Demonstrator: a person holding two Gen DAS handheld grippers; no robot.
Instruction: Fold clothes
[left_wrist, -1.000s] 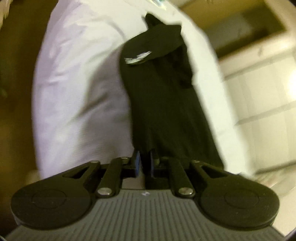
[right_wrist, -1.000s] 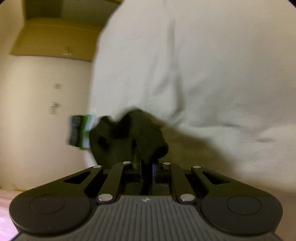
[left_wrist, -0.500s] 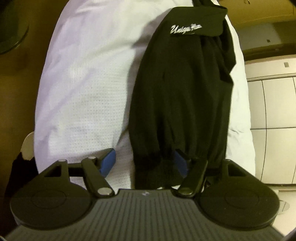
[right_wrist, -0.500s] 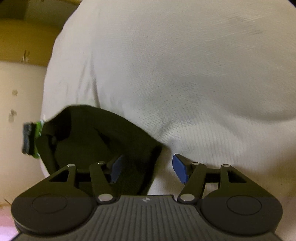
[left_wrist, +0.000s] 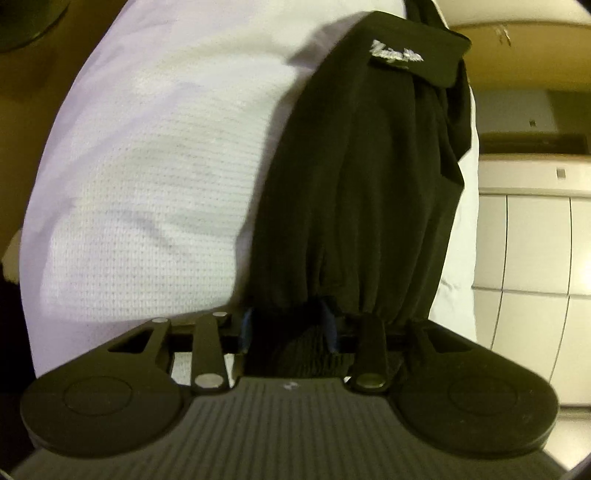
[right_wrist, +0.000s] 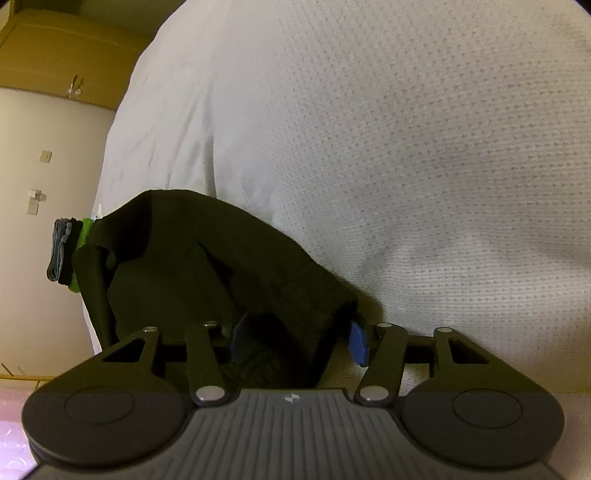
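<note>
A black garment (left_wrist: 354, 192) is laid lengthwise on a white bedcover (left_wrist: 147, 206). Its gathered cuff is being closed on by the left gripper (left_wrist: 288, 328). Its other end lies between the closing, still-spread right gripper (right_wrist: 295, 341) jaws.

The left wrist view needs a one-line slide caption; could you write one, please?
Left tongs closing around the gathered hem of a black garment lying on a white bedspread.

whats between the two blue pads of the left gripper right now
The gathered hem of the black garment sits between the closing left gripper jaws, lying on the white bedcover; the left wrist view shows it.
</note>
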